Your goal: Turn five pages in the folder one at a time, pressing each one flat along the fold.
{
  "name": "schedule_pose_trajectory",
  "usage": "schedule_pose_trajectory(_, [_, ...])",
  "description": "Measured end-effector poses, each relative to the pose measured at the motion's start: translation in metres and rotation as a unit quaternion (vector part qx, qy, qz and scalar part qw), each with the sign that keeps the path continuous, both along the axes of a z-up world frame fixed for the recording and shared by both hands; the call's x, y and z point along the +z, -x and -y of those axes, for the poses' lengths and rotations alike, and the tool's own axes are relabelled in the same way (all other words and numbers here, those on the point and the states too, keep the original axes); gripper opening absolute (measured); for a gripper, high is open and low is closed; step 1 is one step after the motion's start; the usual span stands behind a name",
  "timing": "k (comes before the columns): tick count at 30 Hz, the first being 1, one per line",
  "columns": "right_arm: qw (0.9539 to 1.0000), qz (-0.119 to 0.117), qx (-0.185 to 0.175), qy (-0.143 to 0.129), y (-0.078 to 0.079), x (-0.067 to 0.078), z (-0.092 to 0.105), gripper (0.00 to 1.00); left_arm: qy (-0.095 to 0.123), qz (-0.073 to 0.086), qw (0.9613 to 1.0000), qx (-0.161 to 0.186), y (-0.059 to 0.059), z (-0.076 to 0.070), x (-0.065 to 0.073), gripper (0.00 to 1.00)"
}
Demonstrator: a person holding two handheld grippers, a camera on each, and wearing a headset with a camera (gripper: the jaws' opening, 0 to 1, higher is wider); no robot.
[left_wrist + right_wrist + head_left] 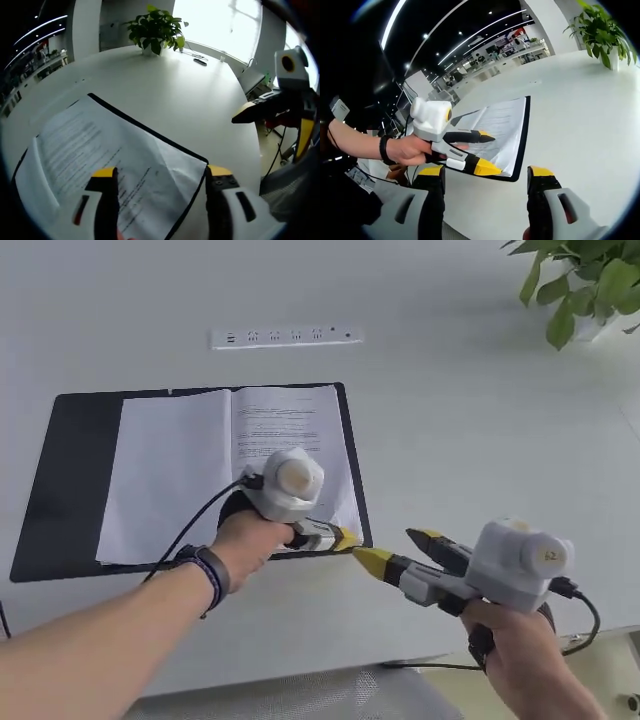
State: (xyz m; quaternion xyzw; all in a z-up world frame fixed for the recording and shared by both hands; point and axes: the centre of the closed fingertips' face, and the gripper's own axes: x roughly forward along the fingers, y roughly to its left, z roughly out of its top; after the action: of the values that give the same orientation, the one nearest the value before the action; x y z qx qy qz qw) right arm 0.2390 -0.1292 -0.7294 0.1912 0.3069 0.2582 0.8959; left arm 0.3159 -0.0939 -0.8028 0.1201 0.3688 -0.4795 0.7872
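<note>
A broad white bench (470,440) carries an open black folder (70,490), lying flat in front of the person with its fold (231,440) running from the near edge away from them. A blank white sheet (165,475) lies to the left of the fold and a printed right-hand page (290,425) to the right of it. The coming move looks to turn on that page's near outer corner. It lies directly ahead of the left gripper (162,172), between the jaws and closer to the right-hand one, so this is clearly the nearer gripper for lifting the page and carrying it leftward across the fold. Its yellow-tipped jaws stand wide apart on either side of the corner and have not pinched the paper. Whether a tip touches the sheet or the folder's edge cannot be told. The right gripper (398,547) hovers off the folder, just beside its near right corner and pointing toward it. Its jaws are spread too and hold nothing, so it is free to press along the fold afterwards.
</note>
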Motion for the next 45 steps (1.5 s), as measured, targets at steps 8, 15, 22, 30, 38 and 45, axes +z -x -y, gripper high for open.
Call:
schedule_pose_trajectory(8, [1.0000,-0.002,-0.005,-0.002,0.001,-0.001,0.002,0.65,-0.027,0.046,0.9986,-0.005,-0.005,0.003,-0.005,0.64])
schedule_pose_trajectory(15, [0.9999,-0.006,-0.012,-0.006,0.001,-0.003,0.006,0.64,-0.025,0.051,0.9983,-0.009,-0.009,-0.001,-0.005,0.55])
schedule_pose_trajectory(22, [0.9998,-0.009,-0.013,-0.010,0.000,-0.006,0.004,0.63,-0.033,0.066,0.9972,-0.012,-0.009,-0.002,-0.006,0.52])
schedule_pose_trajectory(30, [0.9998,-0.007,-0.012,-0.015,-0.003,-0.005,0.001,0.62,-0.030,0.075,0.9967,-0.011,-0.012,-0.003,-0.006,0.51])
schedule_pose_trajectory(38, [0.9997,-0.008,-0.015,-0.018,-0.003,-0.006,0.001,0.62,-0.029,0.076,0.9967,-0.007,-0.014,-0.004,-0.006,0.48])
schedule_pose_trajectory(45, [0.9995,-0.009,-0.020,-0.021,-0.001,-0.007,0.004,0.61,-0.023,0.078,0.9967,0.004,-0.016,-0.005,-0.005,0.40])
